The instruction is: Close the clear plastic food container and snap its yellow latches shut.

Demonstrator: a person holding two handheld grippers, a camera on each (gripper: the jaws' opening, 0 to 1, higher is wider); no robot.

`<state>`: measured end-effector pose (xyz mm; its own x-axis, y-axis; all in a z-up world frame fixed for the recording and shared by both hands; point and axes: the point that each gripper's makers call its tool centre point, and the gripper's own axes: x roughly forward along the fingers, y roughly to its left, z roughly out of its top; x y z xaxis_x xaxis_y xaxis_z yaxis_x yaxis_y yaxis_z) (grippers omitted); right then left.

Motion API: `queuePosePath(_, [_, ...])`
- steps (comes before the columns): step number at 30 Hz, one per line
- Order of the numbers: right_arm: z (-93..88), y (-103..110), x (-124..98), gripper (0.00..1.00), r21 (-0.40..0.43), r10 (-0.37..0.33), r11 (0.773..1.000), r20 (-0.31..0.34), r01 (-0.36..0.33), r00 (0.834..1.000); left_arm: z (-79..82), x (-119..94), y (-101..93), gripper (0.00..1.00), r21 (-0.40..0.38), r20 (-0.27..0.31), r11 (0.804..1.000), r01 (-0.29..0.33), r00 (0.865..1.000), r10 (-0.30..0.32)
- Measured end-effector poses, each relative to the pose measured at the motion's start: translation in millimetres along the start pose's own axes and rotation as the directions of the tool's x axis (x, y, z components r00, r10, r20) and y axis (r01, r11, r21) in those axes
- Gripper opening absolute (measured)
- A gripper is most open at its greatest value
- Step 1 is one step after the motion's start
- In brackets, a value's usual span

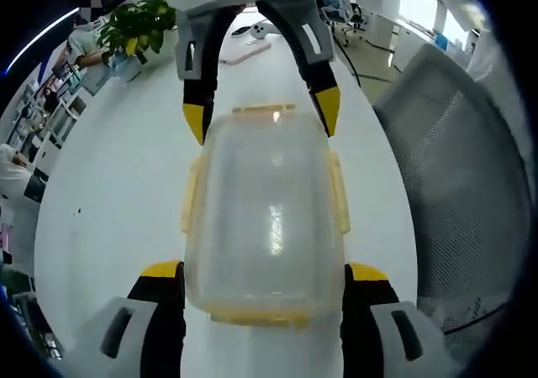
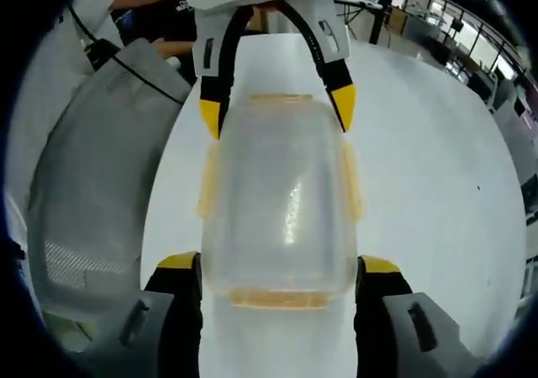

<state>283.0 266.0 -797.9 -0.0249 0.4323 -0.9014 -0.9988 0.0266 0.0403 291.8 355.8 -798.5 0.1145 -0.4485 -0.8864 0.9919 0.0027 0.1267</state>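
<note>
Both grippers spread wide, gripping nothing: left gripper [image 1: 262, 284] and right gripper [image 2: 281, 275] straddle opposite short ends of the container [image 1: 262, 218], long axis running between them, equally near.

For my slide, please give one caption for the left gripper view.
Clear container with yellow latches on white table, flanked by both open grippers.

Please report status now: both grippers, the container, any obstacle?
Left gripper and right gripper open, straddling opposite ends of container. Lid on. Nothing in the way.
</note>
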Motion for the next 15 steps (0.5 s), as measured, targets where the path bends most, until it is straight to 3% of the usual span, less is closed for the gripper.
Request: queuePosePath(15, [5.1,-28,1,0.71,-0.008,0.004,1.0,-0.01,-0.004,1.0,-4.6,0,24.0,0.74,-0.008,-0.001,1.0,-0.001,1.0,0.001])
